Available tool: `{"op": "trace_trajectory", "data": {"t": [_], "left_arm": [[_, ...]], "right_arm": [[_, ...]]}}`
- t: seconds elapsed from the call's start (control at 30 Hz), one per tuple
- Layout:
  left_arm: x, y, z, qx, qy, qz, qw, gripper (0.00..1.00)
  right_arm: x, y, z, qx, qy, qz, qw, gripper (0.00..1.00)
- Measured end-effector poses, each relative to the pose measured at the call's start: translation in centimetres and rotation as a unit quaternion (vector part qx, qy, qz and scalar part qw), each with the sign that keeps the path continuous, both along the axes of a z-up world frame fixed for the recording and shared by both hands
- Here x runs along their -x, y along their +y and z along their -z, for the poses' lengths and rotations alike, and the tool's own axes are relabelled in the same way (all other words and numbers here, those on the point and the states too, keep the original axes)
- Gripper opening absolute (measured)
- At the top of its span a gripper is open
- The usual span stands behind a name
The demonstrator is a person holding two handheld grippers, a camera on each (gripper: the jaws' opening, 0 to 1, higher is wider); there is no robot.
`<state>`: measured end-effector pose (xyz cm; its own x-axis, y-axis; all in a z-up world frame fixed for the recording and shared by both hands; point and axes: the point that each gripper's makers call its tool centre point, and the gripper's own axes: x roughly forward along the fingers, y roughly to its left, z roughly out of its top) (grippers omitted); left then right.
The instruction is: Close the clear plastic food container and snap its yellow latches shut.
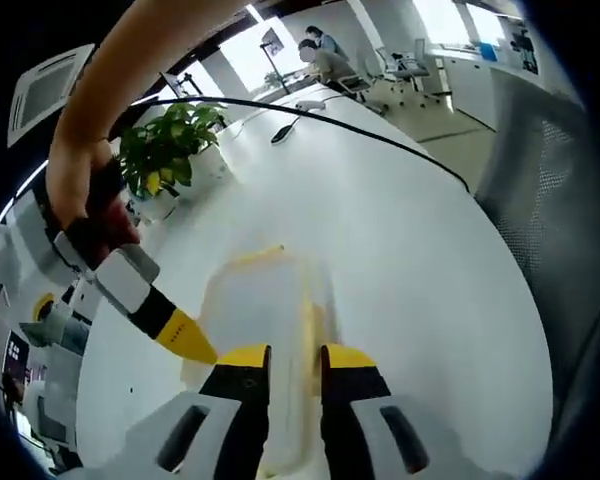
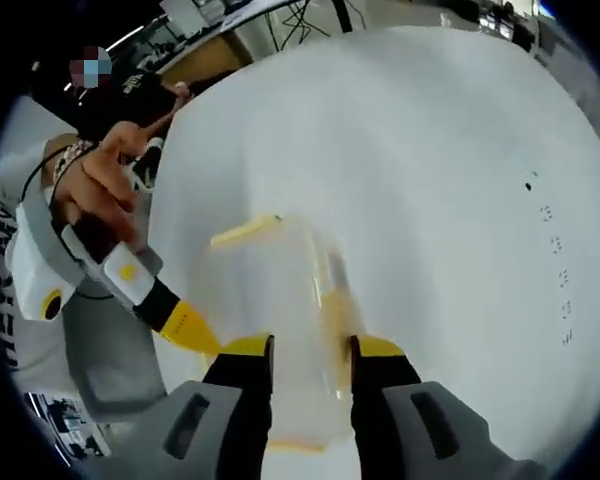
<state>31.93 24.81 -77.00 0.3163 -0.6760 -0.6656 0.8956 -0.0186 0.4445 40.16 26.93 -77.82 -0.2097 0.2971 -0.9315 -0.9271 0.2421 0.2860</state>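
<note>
each claw [image 1: 295,360] has black jaws capped in yellow on a pale grey body; the other claw [image 2: 188,325] beside it matches, with a white housing.

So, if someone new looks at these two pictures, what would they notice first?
First, the clear plastic container with yellow latches, lying on the white table straight ahead of both tools. In the left gripper view, the left tool straddles the container's near edge, and the right tool, held in a hand, comes in beside it. A green potted plant stands further back on the table.
</note>
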Motion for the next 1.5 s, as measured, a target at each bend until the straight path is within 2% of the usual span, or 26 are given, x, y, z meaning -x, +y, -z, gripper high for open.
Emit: {"op": "trace_trajectory", "data": {"t": [0.3,0.4,0.47,0.6,0.63,0.67,0.8,0.97,1.03,1.1,1.17,1.23,1.33,1.4,1.5], "left_arm": [[-0.1,0.0,0.1,-0.020,-0.004,-0.011,0.9997,0.10],[0.0,0.0,0.2,-0.023,-0.019,0.004,0.9996,0.09],[0.0,0.0,0.2,-0.021,-0.017,-0.004,0.9996,0.09],[0.1,-0.1,0.2,-0.031,-0.030,0.000,0.9991,0.07],[0.0,-0.8,0.1,-0.026,-0.041,0.010,0.9988,0.07],[0.0,-0.7,0.6,-0.031,-0.031,-0.003,0.9990,0.07],[-0.4,0.0,-0.1,-0.024,-0.024,-0.008,0.9994,0.07],[-0.2,-0.1,0.1,-0.033,-0.039,-0.006,0.9987,0.07],[-0.3,0.0,0.1,-0.032,-0.035,-0.012,0.9988,0.07],[-0.2,0.0,0.2,-0.035,-0.044,-0.008,0.9984,0.07],[-0.2,0.0,0.1,-0.035,-0.044,-0.008,0.9984,0.07],[-0.3,0.1,0.1,-0.033,-0.043,-0.012,0.9984,0.07],[-0.2,0.1,0.2,-0.032,-0.052,-0.014,0.9980,0.07],[-0.3,0.0,0.2,-0.038,-0.056,-0.014,0.9976,0.07],[-0.1,0.0,0.2,-0.036,-0.062,-0.015,0.9973,0.07]], "right_arm": [[-0.3,-0.1,0.2,0.006,0.009,0.002,0.9999,0.25],[-0.3,-0.1,0.2,0.006,0.009,0.000,0.9999,0.24],[-0.3,-0.1,0.2,0.005,0.013,0.001,0.9999,0.24],[0.1,-0.1,0.2,0.001,0.019,0.003,0.9998,0.24],[0.2,-0.2,0.3,0.003,0.023,0.004,0.9997,0.24],[0.1,-0.2,0.3,0.004,0.021,0.002,0.9998,0.23],[-0.4,-0.2,0.4,0.009,0.022,-0.011,0.9997,0.22],[-1.1,-0.3,0.4,0.010,0.039,-0.019,0.9990,0.20],[-0.6,-0.3,0.4,0.008,0.040,-0.030,0.9987,0.20],[-0.2,-0.2,0.5,0.005,0.039,-0.046,0.9982,0.21],[-0.4,-0.1,0.6,-0.001,0.051,-0.048,0.9975,0.21],[-0.1,-0.1,0.6,-0.004,0.045,-0.065,0.9969,0.20],[0.2,-0.2,0.6,-0.005,0.046,-0.059,0.9971,0.19],[0.4,-0.3,0.9,-0.003,0.060,-0.054,0.9967,0.18],[0.3,-0.1,1.1,-0.009,0.059,-0.061,0.9964,0.18]]}}
